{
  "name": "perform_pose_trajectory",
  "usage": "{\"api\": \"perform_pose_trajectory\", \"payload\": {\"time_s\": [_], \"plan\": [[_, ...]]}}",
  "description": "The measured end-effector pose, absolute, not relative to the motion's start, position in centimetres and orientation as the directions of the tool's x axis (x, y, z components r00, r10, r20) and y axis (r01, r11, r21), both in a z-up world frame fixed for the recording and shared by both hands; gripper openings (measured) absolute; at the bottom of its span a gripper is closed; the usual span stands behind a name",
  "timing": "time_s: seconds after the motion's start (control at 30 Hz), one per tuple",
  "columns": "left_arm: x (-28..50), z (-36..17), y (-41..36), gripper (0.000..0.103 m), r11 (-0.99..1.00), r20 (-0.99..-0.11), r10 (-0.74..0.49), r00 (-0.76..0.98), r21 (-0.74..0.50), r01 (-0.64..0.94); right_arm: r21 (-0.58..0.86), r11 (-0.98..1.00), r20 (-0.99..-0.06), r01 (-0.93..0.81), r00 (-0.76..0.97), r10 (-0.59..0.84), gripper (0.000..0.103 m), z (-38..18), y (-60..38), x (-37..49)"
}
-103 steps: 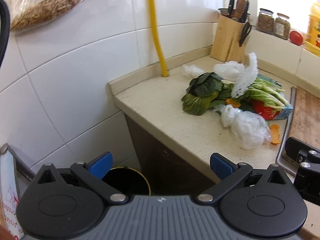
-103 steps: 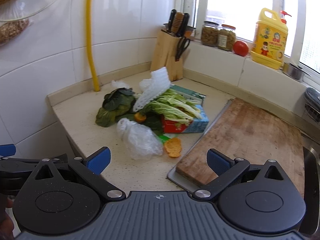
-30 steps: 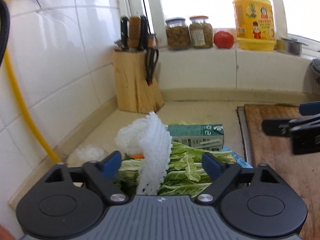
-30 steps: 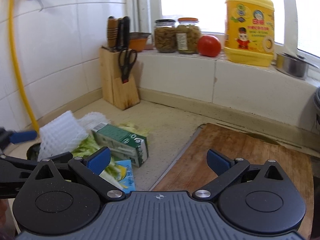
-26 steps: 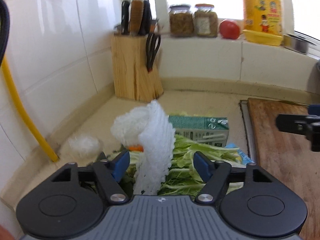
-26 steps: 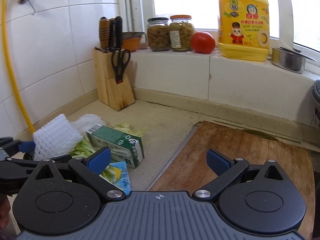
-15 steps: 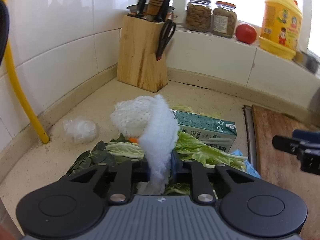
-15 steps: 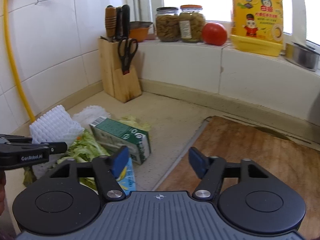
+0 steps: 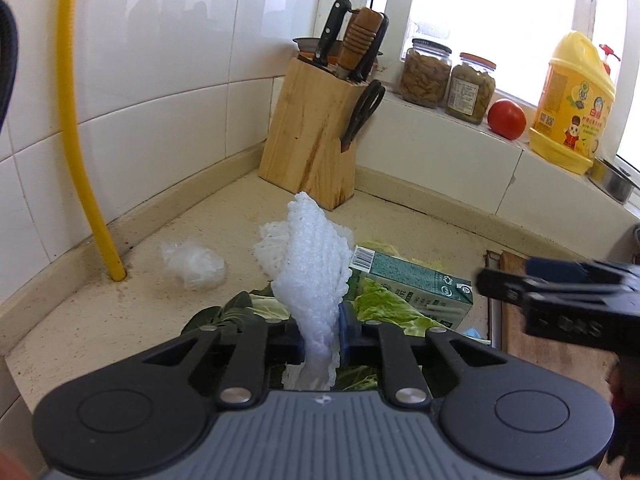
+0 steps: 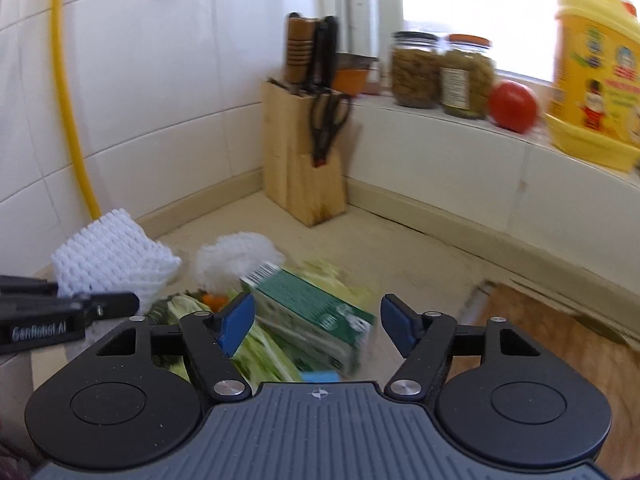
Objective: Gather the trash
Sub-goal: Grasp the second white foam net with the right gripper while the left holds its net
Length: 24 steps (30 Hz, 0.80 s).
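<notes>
My left gripper (image 9: 322,334) is shut on a white foam fruit net (image 9: 314,268), which stands up between its fingers above the pile of leafy greens (image 9: 384,308). The same foam net (image 10: 112,260) shows at the left of the right wrist view. A green carton (image 9: 412,286) lies on the greens just right of the net. My right gripper (image 10: 318,326) is open, its blue pads either side of the green carton (image 10: 312,312) without touching it. A second white net (image 10: 236,258) and a crumpled clear plastic wrap (image 9: 192,266) lie on the counter behind.
A wooden knife block (image 9: 316,136) stands in the back corner. Two jars (image 9: 448,80), a tomato (image 9: 506,118) and a yellow detergent jug (image 9: 572,100) line the window sill. A wooden cutting board (image 10: 560,344) lies at the right. A yellow pipe (image 9: 76,128) runs down the tiled wall.
The left gripper shut on the foam net and lifted it a little. The right gripper swung left over the green carton and narrowed its opening.
</notes>
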<state>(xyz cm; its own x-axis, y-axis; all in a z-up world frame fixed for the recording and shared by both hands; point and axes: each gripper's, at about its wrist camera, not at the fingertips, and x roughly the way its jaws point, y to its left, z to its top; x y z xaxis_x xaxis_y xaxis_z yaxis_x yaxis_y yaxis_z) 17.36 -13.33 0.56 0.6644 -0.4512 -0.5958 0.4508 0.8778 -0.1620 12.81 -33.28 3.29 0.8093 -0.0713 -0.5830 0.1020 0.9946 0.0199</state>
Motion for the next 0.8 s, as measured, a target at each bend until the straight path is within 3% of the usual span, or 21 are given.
{"api": "perform_pose_trajectory", "payload": {"time_s": [0.4, 0.8], "plan": [[19.0, 0.4, -11.4, 0.014, 0.900, -0.575, -0.429, 0.697, -0.206, 0.384, -0.083, 0.991, -0.650, -0.108, 0.759, 0.029, 0.086, 0.9, -28.7, 24.1], [21.2, -0.4, -11.2, 0.014, 0.902, -0.583, -0.428, 0.691, -0.228, 0.366, -0.014, 0.987, -0.765, -0.160, 0.637, 0.093, 0.087, -3.4, -27.2, 31.9]]}}
